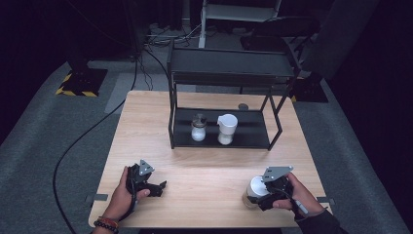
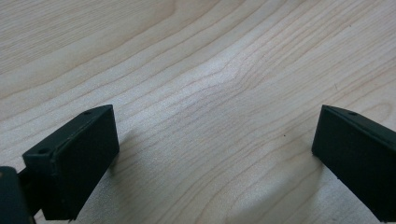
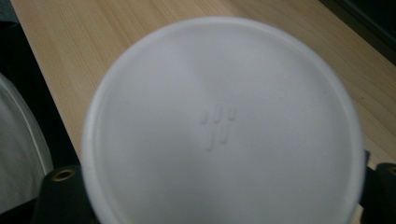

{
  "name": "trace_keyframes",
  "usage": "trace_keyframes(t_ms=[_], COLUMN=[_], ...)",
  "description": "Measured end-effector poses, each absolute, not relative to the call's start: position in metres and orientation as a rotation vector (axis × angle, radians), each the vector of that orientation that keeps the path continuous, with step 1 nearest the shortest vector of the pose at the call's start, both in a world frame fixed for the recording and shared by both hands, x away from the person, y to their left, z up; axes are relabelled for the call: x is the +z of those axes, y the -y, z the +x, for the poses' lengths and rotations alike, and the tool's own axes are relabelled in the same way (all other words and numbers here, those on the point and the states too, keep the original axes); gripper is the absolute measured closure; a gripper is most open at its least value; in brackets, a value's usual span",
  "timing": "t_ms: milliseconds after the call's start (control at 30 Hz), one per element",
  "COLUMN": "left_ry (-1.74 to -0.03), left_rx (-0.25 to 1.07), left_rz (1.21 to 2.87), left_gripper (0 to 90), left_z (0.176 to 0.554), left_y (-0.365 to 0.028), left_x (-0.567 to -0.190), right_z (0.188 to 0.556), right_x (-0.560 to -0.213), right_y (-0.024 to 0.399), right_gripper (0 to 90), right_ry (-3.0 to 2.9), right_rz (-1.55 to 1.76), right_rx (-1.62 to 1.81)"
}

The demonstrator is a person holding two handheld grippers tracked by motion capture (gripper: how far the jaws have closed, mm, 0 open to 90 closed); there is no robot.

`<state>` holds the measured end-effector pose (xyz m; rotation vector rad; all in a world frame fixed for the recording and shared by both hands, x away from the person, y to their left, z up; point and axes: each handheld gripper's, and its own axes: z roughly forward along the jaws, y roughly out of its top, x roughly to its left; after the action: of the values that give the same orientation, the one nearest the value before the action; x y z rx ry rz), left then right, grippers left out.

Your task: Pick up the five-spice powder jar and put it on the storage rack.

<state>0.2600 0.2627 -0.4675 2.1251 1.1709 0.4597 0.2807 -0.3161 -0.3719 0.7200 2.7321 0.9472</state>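
Right claw [image 1: 260, 192] apparently grips a white jar [image 3: 224, 126]; left claw [image 1: 155, 187] gapes wide over pale wooden table [image 1: 204, 170].

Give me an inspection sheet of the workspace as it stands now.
Surface: light wooden table, bare in the middle.
Job's things: white round-lidded container at the right front edge.
Clutter: black metal shelf rack holding a small glass jar and a white lidded jar.
Grippers: left gripper jaws open over bare wood; right gripper jaws shut on the container.
Cables: black cable on the floor, left.
Surroundings: grey carpet, dark room.
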Motion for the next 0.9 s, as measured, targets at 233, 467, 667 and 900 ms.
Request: trace_keyframes(t_ms=[233, 467, 667, 900], left_ry=[-1.170, -1.172, -1.171, -1.171], left_rx=[0.460, 0.460, 0.460, 0.460], left_rz=[2.124, 2.124, 2.124, 2.124], left_gripper=[0.6, 0.6, 0.6, 0.6], left_z=[0.260, 0.260, 0.260, 0.260], left_y=[-0.263, -0.263, -0.263, -0.263], left_x=[-0.468, -0.468, -0.468, -0.468], right_z=[0.280, 0.276, 0.273, 0.277], right_x=[-0.371, -0.369, -0.367, -0.362], right_y=[0.313, 0.310, 0.305, 0.303], right_gripper=[29.5, 30.1, 30.2, 30.2], right_ry=[-2.736, -2.728, -2.709, -2.696], right_rz=[0.693, 0.692, 0.695, 0.716], right_rx=[0.937, 0.918, 0.889, 0.888])
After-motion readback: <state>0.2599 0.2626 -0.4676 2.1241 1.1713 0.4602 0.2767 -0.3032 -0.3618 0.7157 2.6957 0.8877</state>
